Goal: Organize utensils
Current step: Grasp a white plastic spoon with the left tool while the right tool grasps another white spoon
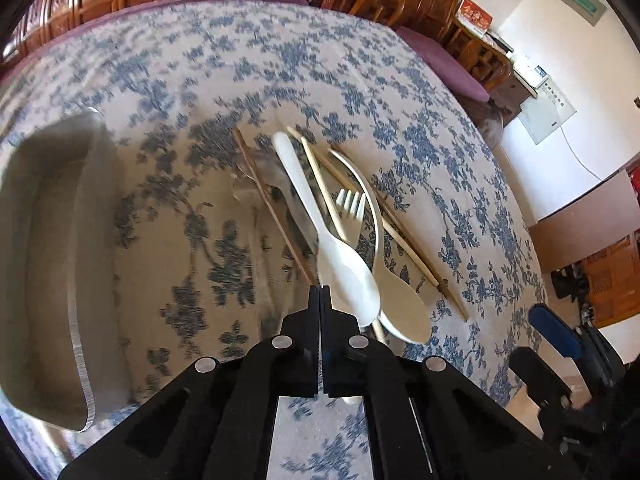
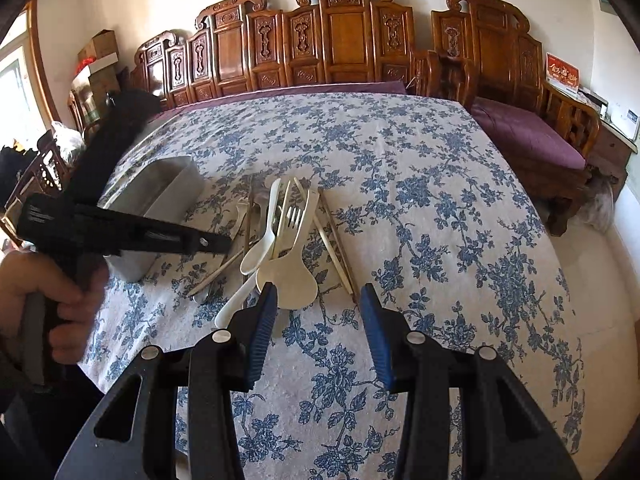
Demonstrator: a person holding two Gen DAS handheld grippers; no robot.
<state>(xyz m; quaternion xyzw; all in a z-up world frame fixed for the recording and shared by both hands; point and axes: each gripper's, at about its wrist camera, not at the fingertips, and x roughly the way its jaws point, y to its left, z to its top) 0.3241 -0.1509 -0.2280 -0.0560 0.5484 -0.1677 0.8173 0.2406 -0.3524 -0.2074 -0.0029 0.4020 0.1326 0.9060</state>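
Our left claw [image 1: 320, 289], shut at the near edge of the utensil pile [image 2: 280, 240] on the counter [image 2: 400, 160], grips nothing visible; right claw [image 2: 319, 300] open, tray [image 1: 52, 240] left: we should reopen, seat one chopstick squarely

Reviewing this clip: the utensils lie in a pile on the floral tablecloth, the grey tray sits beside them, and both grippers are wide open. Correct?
Not quite. Only the right gripper is open; the left gripper is shut, jaws together, as the left wrist view shows. The utensils are piled on the floral tablecloth, the grey tray beside them.
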